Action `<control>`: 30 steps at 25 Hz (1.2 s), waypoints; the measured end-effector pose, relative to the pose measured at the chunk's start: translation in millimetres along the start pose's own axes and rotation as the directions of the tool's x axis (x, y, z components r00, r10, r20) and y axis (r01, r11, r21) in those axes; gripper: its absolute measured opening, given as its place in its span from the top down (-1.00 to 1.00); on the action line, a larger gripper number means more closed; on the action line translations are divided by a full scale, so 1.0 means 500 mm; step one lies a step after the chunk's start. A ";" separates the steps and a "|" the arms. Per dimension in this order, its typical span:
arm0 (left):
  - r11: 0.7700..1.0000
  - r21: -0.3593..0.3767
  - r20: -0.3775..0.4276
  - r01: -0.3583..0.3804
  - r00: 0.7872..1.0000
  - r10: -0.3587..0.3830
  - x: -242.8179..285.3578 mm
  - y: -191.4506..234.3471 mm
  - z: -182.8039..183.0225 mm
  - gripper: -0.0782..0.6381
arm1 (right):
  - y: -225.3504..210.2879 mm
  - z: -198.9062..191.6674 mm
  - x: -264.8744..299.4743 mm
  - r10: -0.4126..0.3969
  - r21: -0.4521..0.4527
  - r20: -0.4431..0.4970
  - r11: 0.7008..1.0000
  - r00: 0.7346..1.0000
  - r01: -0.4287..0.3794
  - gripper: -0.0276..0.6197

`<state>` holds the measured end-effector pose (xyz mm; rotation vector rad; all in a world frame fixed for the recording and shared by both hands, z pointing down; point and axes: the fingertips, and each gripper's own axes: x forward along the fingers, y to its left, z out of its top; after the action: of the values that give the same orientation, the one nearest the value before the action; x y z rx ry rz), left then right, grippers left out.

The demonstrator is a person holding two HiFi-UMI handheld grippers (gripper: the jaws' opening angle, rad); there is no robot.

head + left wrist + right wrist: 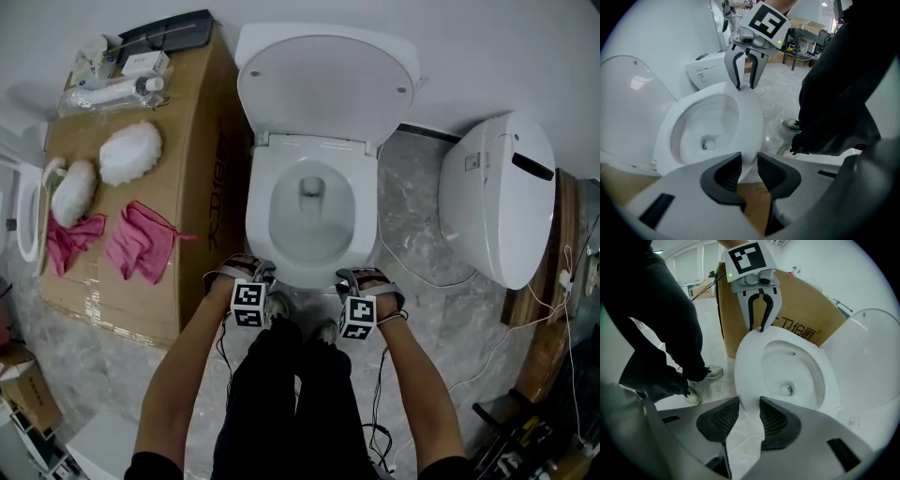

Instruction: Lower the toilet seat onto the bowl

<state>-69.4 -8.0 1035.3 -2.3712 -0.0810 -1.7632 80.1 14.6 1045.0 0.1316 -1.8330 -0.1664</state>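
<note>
Fingers: left gripper (749, 161), right gripper (750, 405) | straddle toilet seat (263, 201) front edge

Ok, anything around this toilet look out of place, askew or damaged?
Nothing looks spilled or damaged. The seat looks flat on the bowl, lid up. The oddities sit around it: a second toilet stands loose and angled on the floor at right, cables trailing beside it, and a cardboard box crowds the left side.
</note>
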 end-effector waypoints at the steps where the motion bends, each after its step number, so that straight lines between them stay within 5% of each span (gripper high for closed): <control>1: 1.000 -0.006 0.004 0.005 1.000 -0.005 0.008 -0.003 -0.002 0.47 | 0.003 -0.002 0.007 0.007 0.005 -0.003 1.000 1.000 -0.007 0.45; 21: 0.999 -0.047 0.016 0.000 1.000 0.000 0.109 -0.013 -0.034 0.56 | 0.017 -0.028 0.102 0.088 0.003 -0.102 0.996 0.991 -0.088 0.45; 30: 0.987 -0.161 -0.023 -0.025 0.999 0.022 0.071 -0.012 -0.028 0.55 | 0.033 -0.020 0.081 0.137 0.047 -0.100 0.990 0.985 -0.133 0.35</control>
<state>-73.4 -6.9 1073.6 -2.4512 0.0962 -1.8489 79.1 23.4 1088.9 0.0432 -1.7360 -0.0268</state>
